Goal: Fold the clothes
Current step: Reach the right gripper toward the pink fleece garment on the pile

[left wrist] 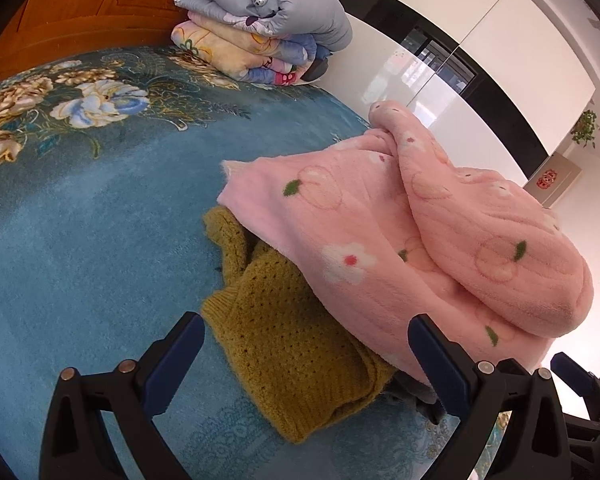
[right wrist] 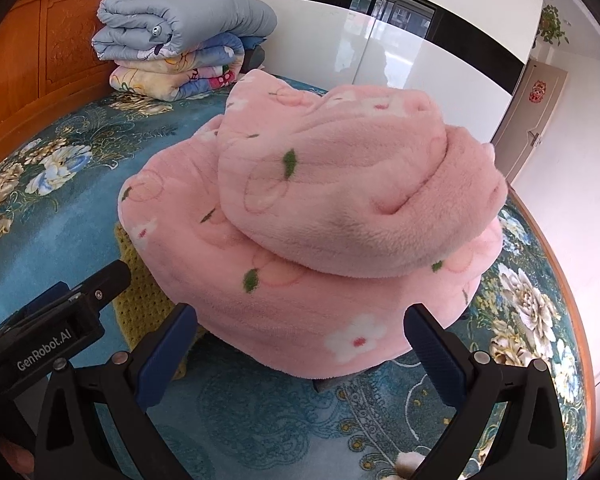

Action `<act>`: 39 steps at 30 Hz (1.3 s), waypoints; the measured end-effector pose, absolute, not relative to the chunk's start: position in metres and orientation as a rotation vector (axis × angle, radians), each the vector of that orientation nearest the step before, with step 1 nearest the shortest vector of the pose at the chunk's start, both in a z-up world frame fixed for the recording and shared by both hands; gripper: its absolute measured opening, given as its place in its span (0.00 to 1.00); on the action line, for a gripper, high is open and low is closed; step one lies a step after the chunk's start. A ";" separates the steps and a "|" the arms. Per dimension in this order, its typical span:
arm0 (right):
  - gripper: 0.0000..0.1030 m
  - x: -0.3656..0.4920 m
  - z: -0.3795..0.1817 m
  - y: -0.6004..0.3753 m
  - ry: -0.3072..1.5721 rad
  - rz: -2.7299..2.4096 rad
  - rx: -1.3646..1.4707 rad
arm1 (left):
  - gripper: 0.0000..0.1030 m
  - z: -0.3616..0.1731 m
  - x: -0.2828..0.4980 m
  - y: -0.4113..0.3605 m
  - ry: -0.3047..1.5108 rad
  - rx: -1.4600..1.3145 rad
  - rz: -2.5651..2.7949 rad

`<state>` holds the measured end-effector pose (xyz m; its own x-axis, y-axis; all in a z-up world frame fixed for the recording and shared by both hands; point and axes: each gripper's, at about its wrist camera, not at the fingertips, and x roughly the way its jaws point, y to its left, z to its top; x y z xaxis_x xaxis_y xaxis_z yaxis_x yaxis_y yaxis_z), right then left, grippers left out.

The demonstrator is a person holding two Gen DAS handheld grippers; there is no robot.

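Pink fleece garment (right wrist: 320, 216) crumpled in heap, mustard knit (left wrist: 292, 332) beneath

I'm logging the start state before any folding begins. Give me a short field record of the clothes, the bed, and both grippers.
surface: bed with blue floral cover
top garment: pink fleece, bunched in a heap, unfolded
under it: mustard knit, partly covered by the fleece
third item: something grey peeking from under the fleece, too hidden to identify
background: folded quilts stacked by the wooden headboard
left gripper: open, over the knit, holding nothing
right gripper: open, at the near edge of the fleece, holding nothing
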<state>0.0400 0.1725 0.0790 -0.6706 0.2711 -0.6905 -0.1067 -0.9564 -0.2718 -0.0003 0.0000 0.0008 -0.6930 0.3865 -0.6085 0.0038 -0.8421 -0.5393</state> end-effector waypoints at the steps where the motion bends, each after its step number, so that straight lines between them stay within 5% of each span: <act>1: 1.00 0.040 0.081 0.171 -0.319 2.675 -1.153 | 1.00 0.002 0.000 0.000 -0.761 -1.102 2.591; 28: 1.00 0.014 0.109 0.149 -0.701 2.660 -1.102 | 1.00 -0.002 0.002 -0.025 -0.846 -1.178 2.569; 39: 1.00 -0.019 0.077 0.128 -1.269 2.572 -1.037 | 1.00 0.010 0.026 -0.042 -0.732 -1.150 2.663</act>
<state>-0.0194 0.1283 0.0770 -0.7652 0.3597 -0.5339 0.2048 -0.6502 -0.7317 0.0257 -0.0416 0.0096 -0.6950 0.3198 -0.6440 0.0544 -0.8697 -0.4905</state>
